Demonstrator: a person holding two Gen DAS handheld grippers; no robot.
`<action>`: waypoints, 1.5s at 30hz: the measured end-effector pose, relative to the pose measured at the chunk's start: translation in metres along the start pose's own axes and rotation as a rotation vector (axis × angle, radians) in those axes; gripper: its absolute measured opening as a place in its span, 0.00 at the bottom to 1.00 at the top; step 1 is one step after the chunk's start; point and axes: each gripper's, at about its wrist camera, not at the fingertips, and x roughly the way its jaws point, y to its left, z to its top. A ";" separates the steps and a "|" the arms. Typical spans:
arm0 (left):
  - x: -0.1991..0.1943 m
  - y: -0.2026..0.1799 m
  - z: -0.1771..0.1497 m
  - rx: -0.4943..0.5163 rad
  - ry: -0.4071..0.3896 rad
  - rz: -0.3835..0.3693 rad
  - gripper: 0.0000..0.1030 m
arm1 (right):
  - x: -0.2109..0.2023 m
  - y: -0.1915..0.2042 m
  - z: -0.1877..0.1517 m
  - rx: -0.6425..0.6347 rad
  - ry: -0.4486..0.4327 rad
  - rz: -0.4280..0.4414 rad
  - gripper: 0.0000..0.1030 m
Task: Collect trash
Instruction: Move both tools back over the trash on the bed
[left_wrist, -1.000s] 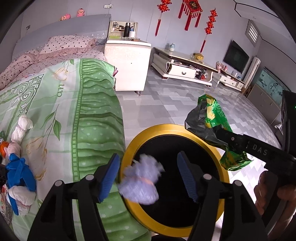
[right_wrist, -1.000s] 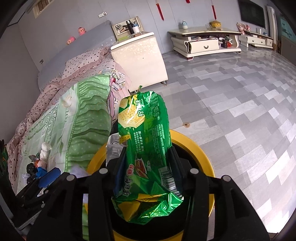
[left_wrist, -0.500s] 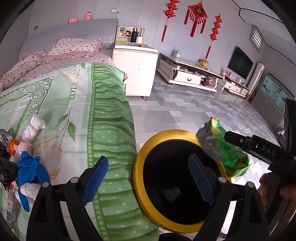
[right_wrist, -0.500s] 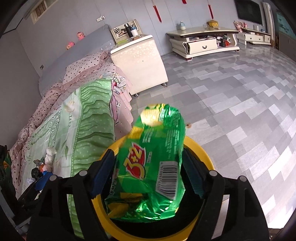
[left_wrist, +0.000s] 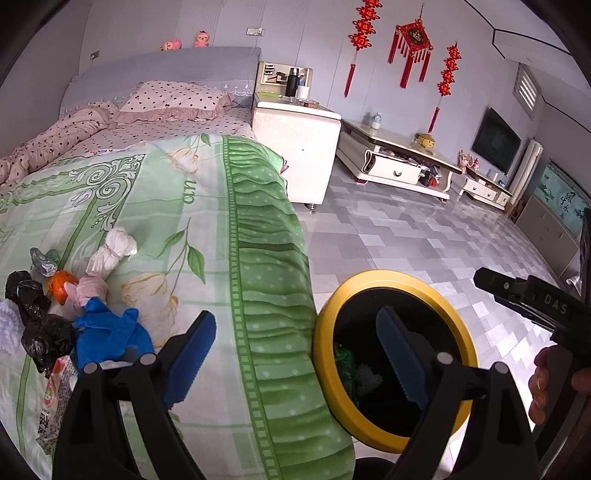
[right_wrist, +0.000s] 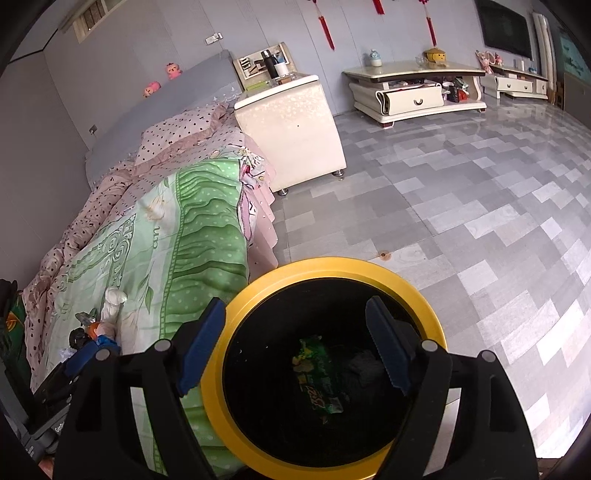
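Note:
A black bin with a yellow rim (left_wrist: 369, 280) stands on the floor against the bed's side. Inside it lie a green snack bag (right_wrist: 318, 373) and a pale wad (left_wrist: 367, 376). My right gripper (right_wrist: 295, 314) hangs open and empty right over the bin's rim (right_wrist: 332, 264). My left gripper (left_wrist: 295, 332) is open and empty, straddling the bed's edge and the bin. On the green bedspread (left_wrist: 177, 229), left of it, lie a blue rag (left_wrist: 107, 332), a black bag (left_wrist: 37, 325), a white wad (left_wrist: 112, 251), an orange scrap (left_wrist: 61, 286) and crumpled foil (left_wrist: 42, 258).
A white nightstand (left_wrist: 299, 147) stands past the bed's end, with a low TV cabinet (left_wrist: 399, 162) along the far wall. Grey tiled floor (right_wrist: 461, 221) stretches to the right of the bin. A person's hand (left_wrist: 541, 384) holds the right tool at the right edge.
The left jaws widened and the pale wad dropped into the bin; that gripper then shifted left toward the bed. The right jaws opened and the green bag fell into the bin.

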 end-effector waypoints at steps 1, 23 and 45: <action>-0.003 0.005 0.000 -0.005 -0.005 0.007 0.83 | -0.001 0.005 0.000 -0.006 -0.001 0.005 0.73; -0.071 0.122 0.000 -0.091 -0.087 0.202 0.83 | -0.004 0.111 -0.019 -0.146 0.011 0.126 0.76; -0.095 0.244 -0.014 -0.207 -0.080 0.392 0.83 | 0.040 0.218 -0.062 -0.307 0.116 0.218 0.76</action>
